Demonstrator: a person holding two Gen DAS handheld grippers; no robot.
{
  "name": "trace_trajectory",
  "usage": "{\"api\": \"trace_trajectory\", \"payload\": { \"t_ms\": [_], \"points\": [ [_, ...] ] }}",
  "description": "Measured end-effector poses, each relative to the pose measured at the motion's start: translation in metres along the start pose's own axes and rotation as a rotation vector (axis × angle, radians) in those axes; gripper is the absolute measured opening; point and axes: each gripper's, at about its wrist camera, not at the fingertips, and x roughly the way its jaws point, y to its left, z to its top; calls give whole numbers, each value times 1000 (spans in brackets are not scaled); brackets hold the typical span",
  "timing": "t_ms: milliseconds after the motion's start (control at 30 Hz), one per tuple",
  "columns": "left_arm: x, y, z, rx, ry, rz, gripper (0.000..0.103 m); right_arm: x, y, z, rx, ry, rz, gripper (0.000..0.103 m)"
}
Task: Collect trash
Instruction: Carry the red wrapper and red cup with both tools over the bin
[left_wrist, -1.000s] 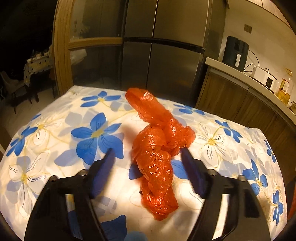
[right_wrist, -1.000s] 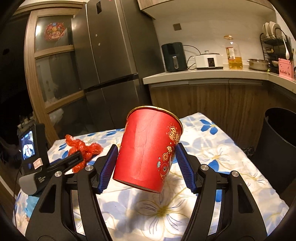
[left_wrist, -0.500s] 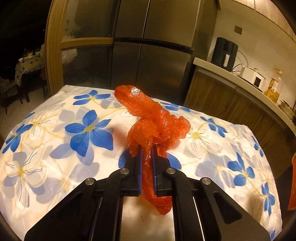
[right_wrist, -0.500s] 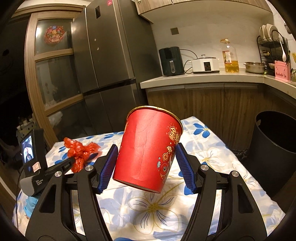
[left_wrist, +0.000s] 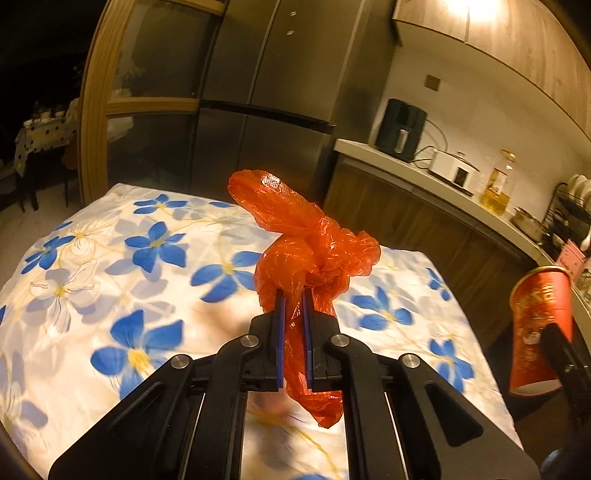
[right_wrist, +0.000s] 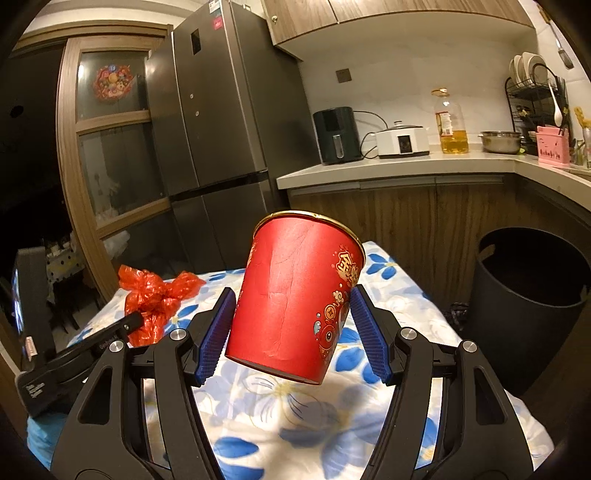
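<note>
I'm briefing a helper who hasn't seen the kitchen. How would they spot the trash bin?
Find the wooden counter cabinets right of the grey fridge. The bin stands on the floor before them, beside the floral-clothed table: a tall, open black tub, the only dark container down there.

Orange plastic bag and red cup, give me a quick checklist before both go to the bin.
1. Left gripper shut on the orange plastic bag: ok.
2. Bag lifted off the floral tablecloth: ok, its tail hangs free.
3. Right gripper shut on the red cup: ok, cup tilted.
4. Cup empty: cannot tell, inside hidden.
5. Black bin open: ok.
6. Floor path to the bin: cannot tell.
</note>
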Motion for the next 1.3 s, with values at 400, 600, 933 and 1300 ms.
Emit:
{"api": "trace_trajectory", "payload": {
  "t_ms": [400, 600, 933, 1300],
  "points": [
    [-26, -71, -16, 86, -9, -62, 8, -36, -42, 3, 22, -22, -33, 63],
    [-34, -109, -20, 151, -22, -95, 8, -49, -64, 10, 38, -60, -50, 63],
    [-37, -152, -26, 212, -32, -138, 8, -64, -95, 20, 55, -110, -99, 63],
    [-40, -197, -32, 277, -46, -187, 8, -76, -124, 27, 69, -150, -160, 63]
  ]
}}
